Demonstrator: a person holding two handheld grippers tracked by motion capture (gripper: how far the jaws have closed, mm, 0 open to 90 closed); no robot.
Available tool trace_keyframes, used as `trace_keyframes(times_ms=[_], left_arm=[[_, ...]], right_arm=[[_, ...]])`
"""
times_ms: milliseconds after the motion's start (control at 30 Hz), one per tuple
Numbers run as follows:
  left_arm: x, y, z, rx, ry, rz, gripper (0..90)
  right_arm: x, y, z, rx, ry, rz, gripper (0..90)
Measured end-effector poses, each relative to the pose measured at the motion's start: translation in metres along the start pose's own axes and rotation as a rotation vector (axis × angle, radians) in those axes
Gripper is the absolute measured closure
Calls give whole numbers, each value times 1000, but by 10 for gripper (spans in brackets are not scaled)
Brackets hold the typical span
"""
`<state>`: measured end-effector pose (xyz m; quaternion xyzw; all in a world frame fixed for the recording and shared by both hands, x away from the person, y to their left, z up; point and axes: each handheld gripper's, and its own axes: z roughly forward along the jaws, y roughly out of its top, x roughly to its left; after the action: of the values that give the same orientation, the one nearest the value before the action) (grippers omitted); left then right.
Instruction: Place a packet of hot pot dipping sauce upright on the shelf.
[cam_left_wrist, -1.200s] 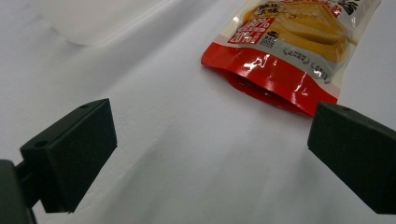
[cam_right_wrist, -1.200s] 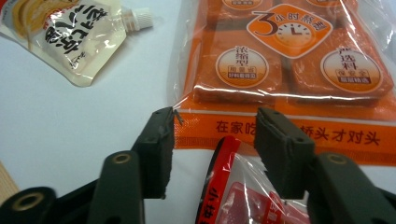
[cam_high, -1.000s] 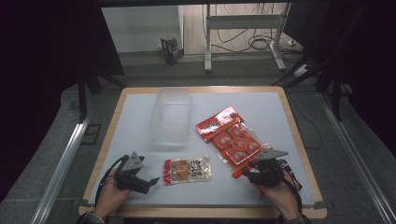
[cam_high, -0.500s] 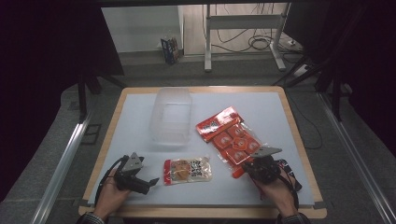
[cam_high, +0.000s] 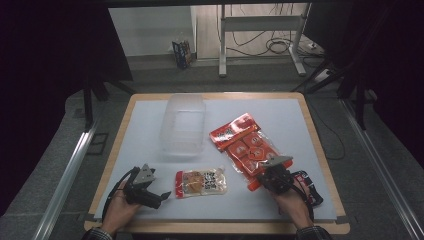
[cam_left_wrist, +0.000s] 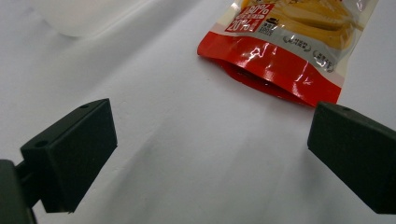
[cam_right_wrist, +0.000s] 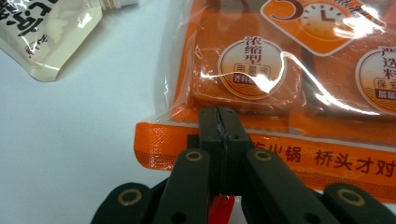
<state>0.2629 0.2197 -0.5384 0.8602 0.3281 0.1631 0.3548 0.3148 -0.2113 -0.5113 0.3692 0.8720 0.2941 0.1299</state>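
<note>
Right gripper (cam_right_wrist: 219, 122) pinches near hem of orange hotpot-base pack (cam_right_wrist: 299, 60); glossy film, round labels ahead of jaws.

A lab-like recording bay: dark curtains (cam_high: 45, 75), metal frame stand (cam_high: 260, 40), floor cables (cam_high: 282, 47).

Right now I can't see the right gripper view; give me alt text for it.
The right gripper has its black jaws shut on the sealed bottom edge of the orange packet, which lies flat on the white table. A pale snack pouch shows at the upper left corner, apart from the packet.
</note>
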Motion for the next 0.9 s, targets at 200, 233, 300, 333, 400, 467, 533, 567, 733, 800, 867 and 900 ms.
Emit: trace_keyframes(times_ms=[200,233,300,333,400,467,533,567,733,800,867,900], left_arm=[[0,0,1,3,4,0,14],[0,1,1,8,4,4,14],[0,1,2,12,4,7,14],[0,1,2,12,4,7,14],[0,1,2,13,4,9,14],[0,1,2,13,6,7,14],[0,1,3,13,6,7,14],[0,2,3,15,5,10,14],[0,2,4,17,5,12,14],[0,2,4,18,6,12,14],[0,2,4,18,7,13,14],[0,2,4,18,7,13,14]], right_arm=[[2,3,4,-5,12,3,888],[2,3,5,-7,17,5,888],[2,5,7,-10,27,7,888],[2,5,8,-11,31,6,888],[2,7,9,-11,39,3,888],[3,9,11,-14,44,6,889],[4,10,13,-15,47,2,888],[5,12,14,-15,48,-1,889],[9,18,21,-21,53,-5,889],[12,23,25,-25,52,-20,889],[14,28,29,-25,53,-25,889],[15,30,31,-26,54,-27,888]])
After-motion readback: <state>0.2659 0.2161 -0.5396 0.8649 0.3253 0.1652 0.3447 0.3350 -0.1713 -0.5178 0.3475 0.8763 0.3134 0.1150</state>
